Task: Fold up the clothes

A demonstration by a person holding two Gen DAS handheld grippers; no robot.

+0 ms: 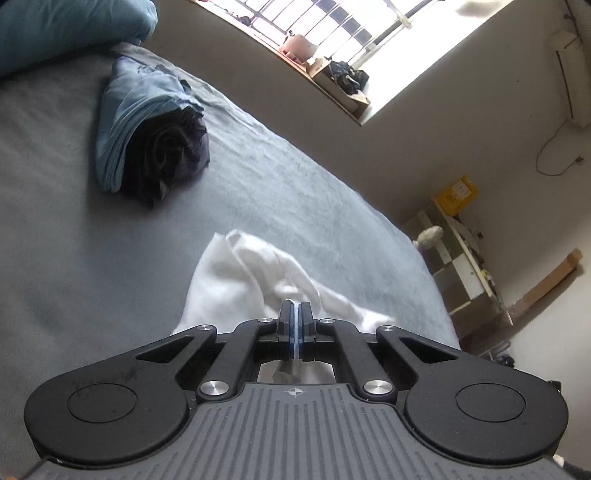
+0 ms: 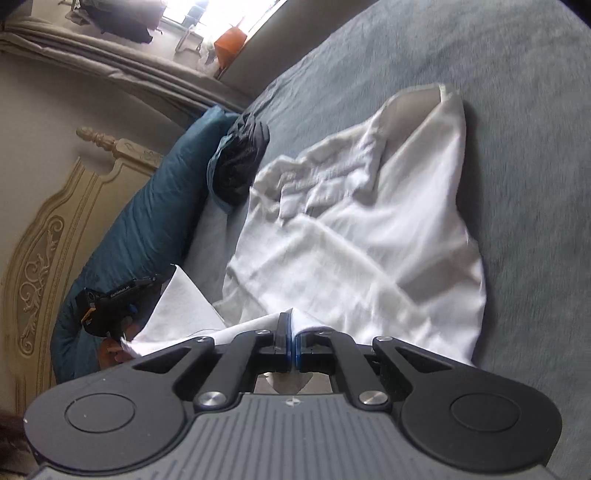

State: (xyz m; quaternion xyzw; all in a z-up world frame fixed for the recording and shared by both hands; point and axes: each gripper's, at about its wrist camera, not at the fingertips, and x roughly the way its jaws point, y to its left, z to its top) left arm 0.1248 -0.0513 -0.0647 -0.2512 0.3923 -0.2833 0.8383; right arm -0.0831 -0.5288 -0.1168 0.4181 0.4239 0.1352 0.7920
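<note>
Grippers both clamped on the white garment [image 2: 354, 236]. Left gripper [image 1: 295, 304]: jaws pressed together, thin edge of white cloth pinched between the blue pads, fabric visible through the gap behind the fingers. Right gripper [image 2: 291, 317]: same state, jaws closed on a white edge, cloth peaking up at the fingertips and a bit showing below in the linkage window.

Garment location: spread rumpled on the grey-blue bed cover [image 2: 517, 110], mostly in front of the right gripper, with a fold line running diagonally and a far corner turned up. In the right wrist view, one section of it stretches off to the left toward the other gripper, which shows as a black body with a hand [image 2: 112, 352] under it; cloth there is off the bed surface.

Left wrist view shows only a bunched part of the garment ahead of the fingertips. A stack of folded blue and dark clothes [image 1: 147, 129] sits well apart, farther up the bed, near the teal pillow [image 1: 70, 29]. Carved headboard [image 2: 48, 236] behind the pillow in the right view.
</note>
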